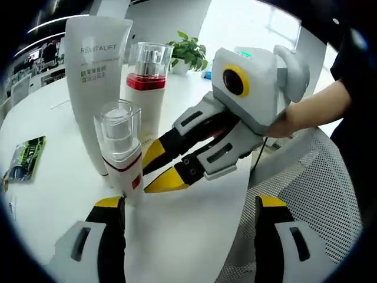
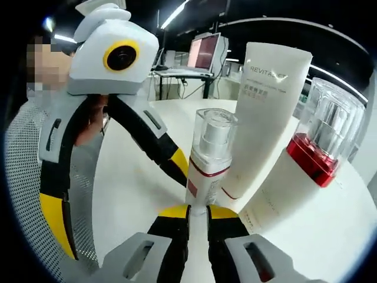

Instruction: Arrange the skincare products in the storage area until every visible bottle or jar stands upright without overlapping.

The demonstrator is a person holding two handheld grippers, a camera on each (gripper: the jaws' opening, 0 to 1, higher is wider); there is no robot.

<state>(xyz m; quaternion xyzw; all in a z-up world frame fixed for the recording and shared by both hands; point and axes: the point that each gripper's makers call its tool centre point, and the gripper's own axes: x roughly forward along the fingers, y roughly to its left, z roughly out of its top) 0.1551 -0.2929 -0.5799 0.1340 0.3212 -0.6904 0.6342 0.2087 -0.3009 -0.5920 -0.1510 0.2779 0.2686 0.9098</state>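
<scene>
On a white round table (image 1: 194, 218) three skincare products stand upright in a tight cluster: a small pump bottle (image 1: 122, 150) with a clear cap and a red band, a taller bottle (image 1: 145, 88) with a clear cap and a red collar just behind it, and a white tube (image 1: 94, 76) marked REVITALIFT standing on its cap beside them. In the left gripper view the left gripper (image 1: 191, 206) is wide open, its yellow-tipped jaws spread on either side of bare tabletop, the left-hand jaw just beside the small bottle's base — nothing between them. The right gripper (image 1: 162, 168) comes in from the right, held by a person's hand (image 1: 294, 118), its two yellow tips close together and reaching the small pump bottle's lower body. In the right gripper view the right gripper (image 2: 198, 215) has its jaws drawn narrow around the base of the small pump bottle (image 2: 207, 162), seemingly gripping it, with the tube (image 2: 265, 118) touching it at the right and the red-collared bottle (image 2: 321, 141) further right — the left gripper (image 2: 112, 200) hangs open at the left
</scene>
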